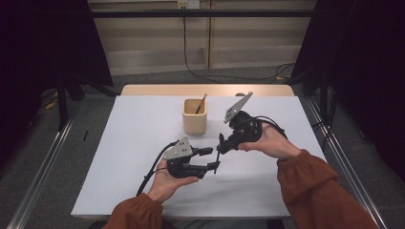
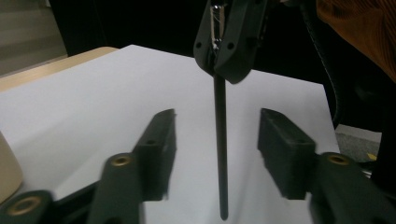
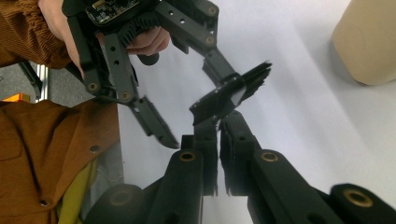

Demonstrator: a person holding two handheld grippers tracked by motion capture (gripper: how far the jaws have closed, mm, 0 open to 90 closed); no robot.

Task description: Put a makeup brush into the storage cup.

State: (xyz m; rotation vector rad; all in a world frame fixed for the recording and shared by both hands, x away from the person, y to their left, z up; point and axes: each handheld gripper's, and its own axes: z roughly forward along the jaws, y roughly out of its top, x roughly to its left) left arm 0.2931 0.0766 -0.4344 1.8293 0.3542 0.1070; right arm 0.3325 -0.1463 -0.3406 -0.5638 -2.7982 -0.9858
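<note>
A thin dark stick (image 2: 220, 154) is pinched at its top end between the closed jaws of the right gripper (image 1: 220, 141) and hangs over the white table (image 1: 143, 143), between the wide-open, empty jaws of the left gripper (image 1: 213, 158). For a clean handover, the left jaws should be closed squarely on the shaft before the right grip is released. In the left gripper view the long axis runs from 12 to 6 o'clock, free tip at 6; the beige cup (image 1: 195, 117) stands at about 11 o'clock from the grippers.
</note>
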